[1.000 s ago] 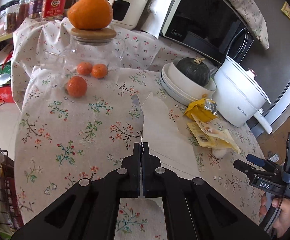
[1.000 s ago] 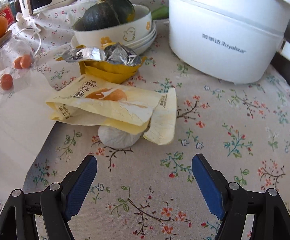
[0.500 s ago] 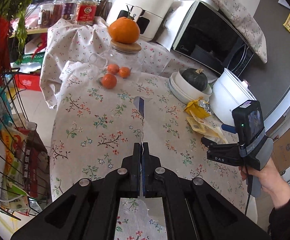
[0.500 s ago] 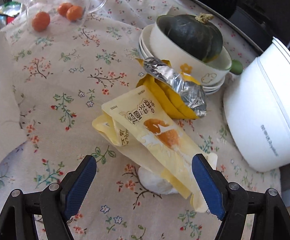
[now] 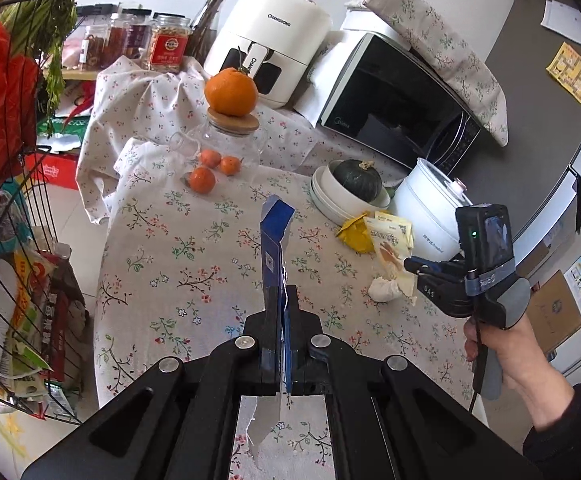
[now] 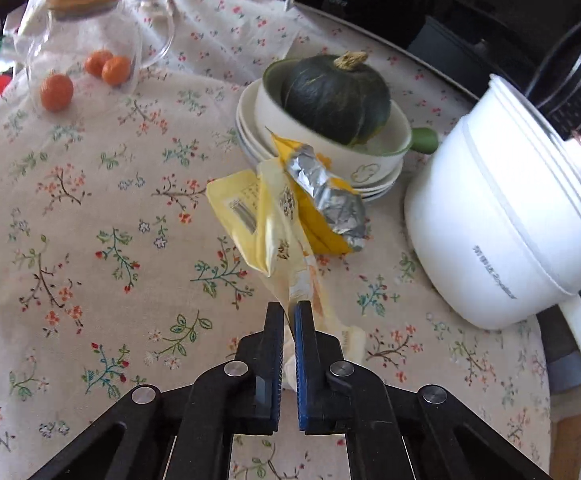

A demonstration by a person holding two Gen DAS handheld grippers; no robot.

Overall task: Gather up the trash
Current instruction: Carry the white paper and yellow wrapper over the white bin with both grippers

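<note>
My left gripper (image 5: 281, 289) is shut on a flat blue-and-white wrapper (image 5: 273, 240) and holds it edge-on above the floral tablecloth (image 5: 178, 248). My right gripper (image 6: 289, 307) is shut on a pale yellow snack packet (image 6: 274, 224), lifting its near end; it also shows in the left wrist view (image 5: 390, 244). A crumpled yellow foil wrapper (image 6: 326, 204) lies against the stacked plates. A crumpled white tissue (image 5: 382, 289) lies on the cloth below the right gripper (image 5: 410, 266).
A bowl with a dark green squash (image 6: 334, 96) sits on stacked plates. A white electric pot (image 6: 506, 224) stands right. A glass jar (image 5: 226, 144) topped with an orange, small tangerines (image 5: 202, 179), a microwave (image 5: 394, 108), an air fryer (image 5: 274, 40). A wire rack (image 5: 6, 240) stands left.
My right gripper has gone from open to shut on the yellow packet and lifted its end. My left gripper has risen further back from the table, still holding the wrapper.
</note>
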